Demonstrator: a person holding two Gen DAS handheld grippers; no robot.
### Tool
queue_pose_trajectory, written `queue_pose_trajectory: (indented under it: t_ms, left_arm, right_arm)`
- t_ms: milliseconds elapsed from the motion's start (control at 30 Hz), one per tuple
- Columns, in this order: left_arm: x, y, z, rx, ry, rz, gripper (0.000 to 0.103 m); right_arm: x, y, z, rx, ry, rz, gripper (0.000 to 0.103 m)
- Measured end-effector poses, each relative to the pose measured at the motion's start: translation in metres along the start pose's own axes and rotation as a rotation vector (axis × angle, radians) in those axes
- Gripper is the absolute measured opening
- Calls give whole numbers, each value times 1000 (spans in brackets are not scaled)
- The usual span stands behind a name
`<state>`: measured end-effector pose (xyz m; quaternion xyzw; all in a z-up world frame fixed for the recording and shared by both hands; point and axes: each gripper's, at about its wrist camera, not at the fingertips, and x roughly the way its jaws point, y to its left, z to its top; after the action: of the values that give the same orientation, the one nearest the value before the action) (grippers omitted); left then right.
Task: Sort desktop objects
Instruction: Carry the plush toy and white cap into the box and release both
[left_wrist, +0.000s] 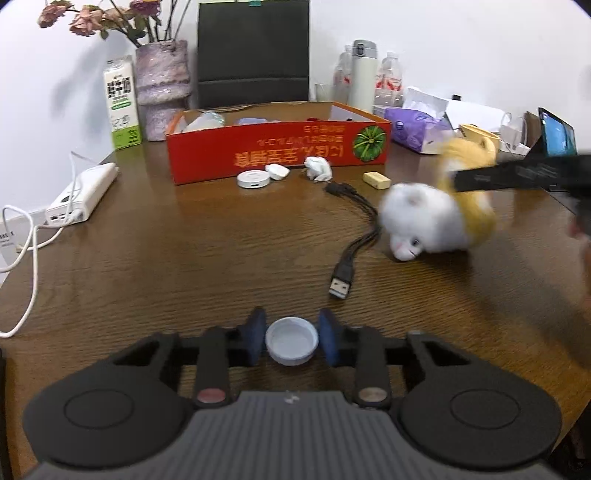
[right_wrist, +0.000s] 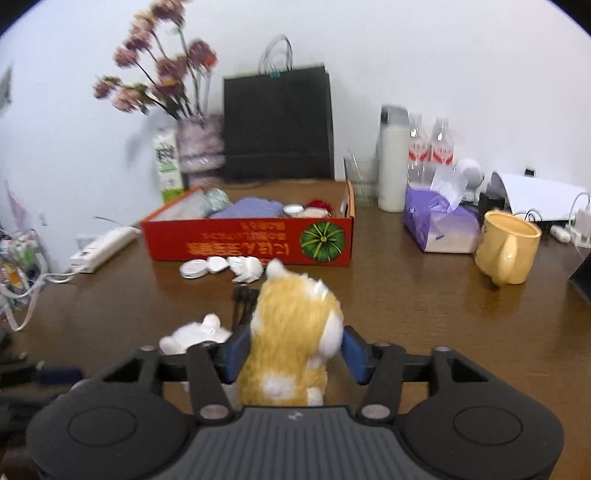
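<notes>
Two views, each with its own catch: from the left wrist, left gripper (left_wrist: 291, 332) clamped on a white cap (left_wrist: 291, 343), hollow side up, low over the surface (left_wrist: 184, 258), cap shown nowhere else; black cable (left_wrist: 354, 236) ahead, red box (left_wrist: 277, 147) beyond. Also only there, plush (left_wrist: 428, 225) with white head down on the surface, pink nose toward the camera, yellow body raised and blurred. From the right wrist, right gripper (right_wrist: 293, 354) with jaws apart around that plush's yellow-and-white back, fur just brushing the blue pads, no squeeze visible, head mostly hidden.
</notes>
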<state>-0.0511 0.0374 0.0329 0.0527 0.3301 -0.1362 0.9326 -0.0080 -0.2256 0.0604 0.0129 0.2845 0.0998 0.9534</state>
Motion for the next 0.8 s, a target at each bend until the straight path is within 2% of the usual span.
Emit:
queue_pose_trajectory:
  t_ms: [100,200,300,367,633,733,800]
  left_arm:
    - [2,-3,-1,-2,-15,10,29]
    - [3,-4,1,-8,-15,5,29]
    - [4,-3,2,-23,-13,3,29]
    - [2,-2,3,-32,-10,5,29]
    - [-16,-2,10,-58,-29,-8,29]
    - [-27,-5,30,-1,-90,12,29]
    - [-36,-6,58,57,-172,51,29]
  right_arm:
    - [37,-8,11,92,53,40,57]
    - [66,-17,17,183,109,41,53]
    - [81,-17,17,172,149,46,51]
    - [73,-14,13,145,137,38,45]
    - [-16,-11,-23,164,67,99,44]
    - [-46,-16,-17,153,10,94,44]
    - [-60,-19,0,136,-56,79,45]
